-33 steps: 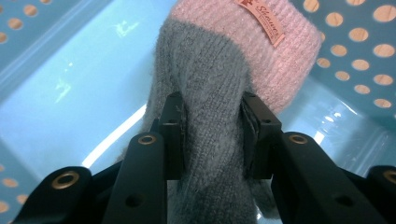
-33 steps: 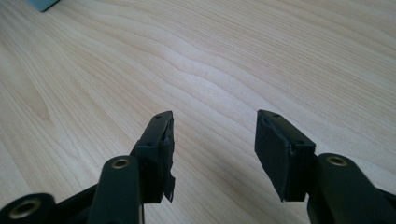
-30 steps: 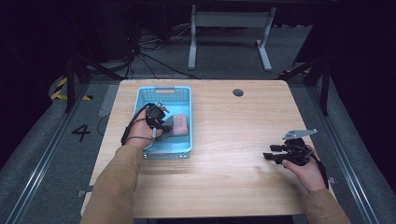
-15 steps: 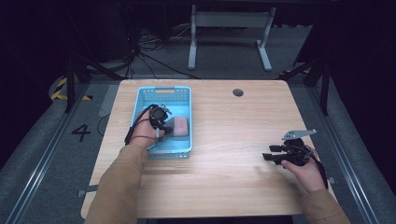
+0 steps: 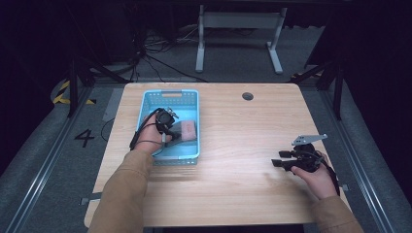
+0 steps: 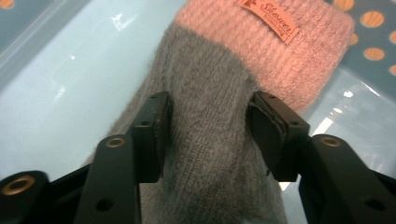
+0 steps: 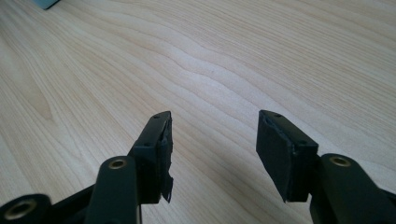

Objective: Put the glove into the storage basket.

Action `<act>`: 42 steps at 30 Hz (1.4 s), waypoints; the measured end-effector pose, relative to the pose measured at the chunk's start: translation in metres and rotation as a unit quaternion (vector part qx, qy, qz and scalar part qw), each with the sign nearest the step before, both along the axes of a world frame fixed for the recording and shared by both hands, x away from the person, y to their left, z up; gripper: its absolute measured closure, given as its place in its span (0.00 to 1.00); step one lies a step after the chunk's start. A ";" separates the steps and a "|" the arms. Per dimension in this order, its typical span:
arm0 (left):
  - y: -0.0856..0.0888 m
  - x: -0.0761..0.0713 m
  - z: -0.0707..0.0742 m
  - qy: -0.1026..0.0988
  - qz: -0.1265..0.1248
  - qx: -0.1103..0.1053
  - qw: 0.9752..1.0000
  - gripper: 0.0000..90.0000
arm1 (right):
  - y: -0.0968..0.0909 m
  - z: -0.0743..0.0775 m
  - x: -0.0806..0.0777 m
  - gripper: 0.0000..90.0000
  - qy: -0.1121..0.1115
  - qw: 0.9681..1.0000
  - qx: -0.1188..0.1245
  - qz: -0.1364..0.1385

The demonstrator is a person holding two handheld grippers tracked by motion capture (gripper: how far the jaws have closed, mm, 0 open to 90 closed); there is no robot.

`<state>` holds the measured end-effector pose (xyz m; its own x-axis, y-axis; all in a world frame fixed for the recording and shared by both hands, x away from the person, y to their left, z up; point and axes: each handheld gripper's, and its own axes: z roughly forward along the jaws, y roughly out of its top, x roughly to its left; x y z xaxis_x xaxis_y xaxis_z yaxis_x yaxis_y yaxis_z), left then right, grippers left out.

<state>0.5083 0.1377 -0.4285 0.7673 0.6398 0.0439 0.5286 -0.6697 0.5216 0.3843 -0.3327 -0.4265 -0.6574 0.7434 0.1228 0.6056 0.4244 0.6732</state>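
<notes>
Reaching into the blue basket (image 5: pixel 192 99) at the table's (image 5: pixel 243 194) left, the left gripper (image 5: pixel 167 127) straddles a knitted sock (image 6: pixel 210 93). Left gripper view: the jaws stand apart, one on each side of the sock's grey body; both pads (image 6: pixel 154 135) touch the knit, but a firm clamp cannot be told. The sock lies flat on the basket's pale floor, its pink cuff (image 6: pixel 275 51) pointing away from the gripper and bearing a small tan label (image 6: pixel 268 21). High view: the sock (image 5: pixel 184 130) sits in the basket's near right part, just beside the gripper. The right gripper (image 5: pixel 277 164) rests low over bare wood near the table's right edge, well apart from the basket, pointing left. Right gripper view: its jaws are spread wide with nothing between them, wood grain showing in the gap.
</notes>
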 end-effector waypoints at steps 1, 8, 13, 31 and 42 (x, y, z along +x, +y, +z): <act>0.001 -0.001 0.001 -0.005 0.001 0.001 1.000 0.53 | 0.001 0.000 0.000 0.52 0.001 1.000 0.001 0.000; 0.004 -0.006 0.014 -0.038 0.013 -0.037 0.999 0.50 | 0.005 0.000 0.002 0.52 0.000 1.000 -0.001 0.007; -0.001 -0.008 0.013 -0.025 0.017 -0.022 0.999 0.84 | 0.006 0.000 0.002 0.52 -0.001 1.000 -0.002 0.009; -0.006 -0.009 0.010 -0.021 0.037 -0.022 0.999 0.91 | 0.005 0.004 0.001 0.52 -0.006 1.000 0.001 0.010; 0.006 -0.060 0.050 -0.049 0.017 -0.095 0.994 0.88 | 0.018 0.006 0.010 0.52 -0.008 0.999 -0.013 0.038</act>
